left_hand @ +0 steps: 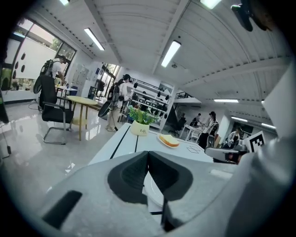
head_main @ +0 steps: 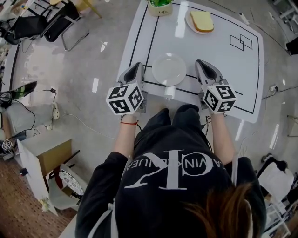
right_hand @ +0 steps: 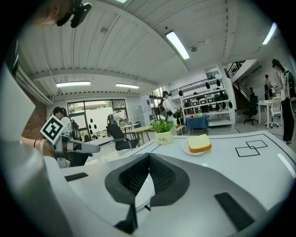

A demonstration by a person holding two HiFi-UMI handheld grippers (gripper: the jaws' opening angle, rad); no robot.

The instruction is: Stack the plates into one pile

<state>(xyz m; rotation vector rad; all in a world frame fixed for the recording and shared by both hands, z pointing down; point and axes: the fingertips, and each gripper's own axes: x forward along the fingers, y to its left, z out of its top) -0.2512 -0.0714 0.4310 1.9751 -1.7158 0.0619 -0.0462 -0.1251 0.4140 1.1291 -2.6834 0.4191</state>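
Bare table (head_main: 233,74) R of empty plate (head_main: 169,69); pot (head_main: 160,6) & loaded plate (head_main: 189,24) far back

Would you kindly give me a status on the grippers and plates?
Left gripper shut, empty; right gripper shut, empty. Empty plate between them, far plate apart: unstacked. Bread slice sits on the far plate.

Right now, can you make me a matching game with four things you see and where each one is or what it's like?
Things:
1. empty plate
2. bread slice
3. plant pot
4. left gripper

Places or states:
A. white, with green leaves in it
B. jaws shut, holding nothing
C. between the left gripper and the right gripper
D. lying on the far plate

Pairs: 1-C, 2-D, 3-A, 4-B
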